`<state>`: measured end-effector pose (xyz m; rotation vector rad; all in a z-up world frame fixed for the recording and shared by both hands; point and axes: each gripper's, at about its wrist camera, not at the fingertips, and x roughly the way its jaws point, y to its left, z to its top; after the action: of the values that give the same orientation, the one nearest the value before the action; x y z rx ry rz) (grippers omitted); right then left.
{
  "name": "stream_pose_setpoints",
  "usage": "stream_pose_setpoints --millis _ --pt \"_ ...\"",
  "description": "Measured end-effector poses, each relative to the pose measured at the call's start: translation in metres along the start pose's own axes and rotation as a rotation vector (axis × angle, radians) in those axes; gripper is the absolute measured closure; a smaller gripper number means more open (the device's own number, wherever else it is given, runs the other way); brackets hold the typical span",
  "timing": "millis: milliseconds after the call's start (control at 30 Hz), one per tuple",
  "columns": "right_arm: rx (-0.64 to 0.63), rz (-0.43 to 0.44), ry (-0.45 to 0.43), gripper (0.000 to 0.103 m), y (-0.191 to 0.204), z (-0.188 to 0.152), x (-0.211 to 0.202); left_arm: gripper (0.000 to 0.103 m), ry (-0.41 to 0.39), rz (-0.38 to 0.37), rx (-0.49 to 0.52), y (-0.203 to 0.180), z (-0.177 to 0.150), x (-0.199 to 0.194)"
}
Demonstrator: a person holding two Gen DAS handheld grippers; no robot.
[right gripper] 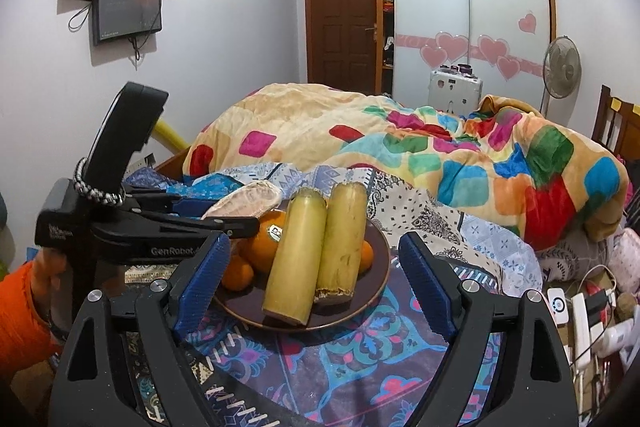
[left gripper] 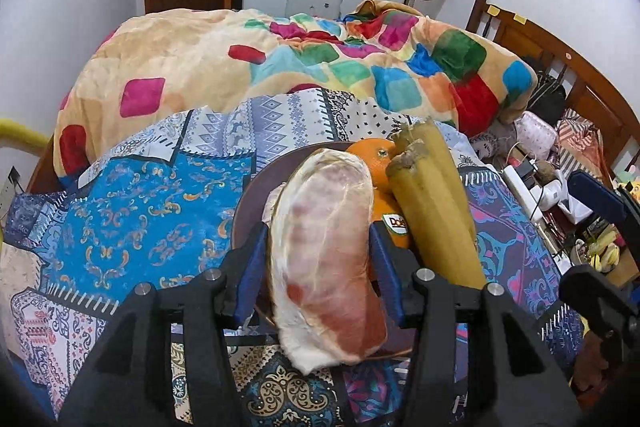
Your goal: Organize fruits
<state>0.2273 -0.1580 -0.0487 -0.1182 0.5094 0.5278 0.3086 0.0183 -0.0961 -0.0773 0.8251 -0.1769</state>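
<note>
A dark brown plate (right gripper: 376, 267) on the patterned bedspread holds two yellow-green sugarcane pieces (right gripper: 296, 259), a stickered orange (right gripper: 266, 243) and smaller oranges. My left gripper (left gripper: 318, 247) is shut on a peeled pink pomelo segment (left gripper: 324, 251), held above the plate's near left side (left gripper: 250, 195). In the right wrist view the segment (right gripper: 244, 203) shows over the plate's far left. My right gripper (right gripper: 316, 287) is open and empty, just in front of the plate, its blue pads either side of it.
A colourful checked duvet (left gripper: 320, 67) is heaped behind the plate. Cables, a power strip and clutter (right gripper: 588, 311) lie to the right beside the wooden headboard (left gripper: 560, 67). The left gripper's body (right gripper: 120, 219) stands at the left of the right wrist view.
</note>
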Motion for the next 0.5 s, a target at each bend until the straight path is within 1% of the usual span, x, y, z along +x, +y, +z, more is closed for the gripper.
stream_pose_setpoints --millis 233,333,500 --pt "0.012 0.0 0.008 0.019 0.001 0.0 0.002 0.052 -0.02 0.024 0.033 -0.002 -0.004 -0.008" --pt "0.02 -0.003 0.005 0.019 0.002 0.001 -0.003 0.052 -0.044 0.02 0.029 -0.001 -0.007 -0.022" --pt "0.031 -0.011 -0.031 0.019 0.005 0.01 -0.026 0.052 -0.103 0.021 0.042 -0.009 -0.013 -0.065"
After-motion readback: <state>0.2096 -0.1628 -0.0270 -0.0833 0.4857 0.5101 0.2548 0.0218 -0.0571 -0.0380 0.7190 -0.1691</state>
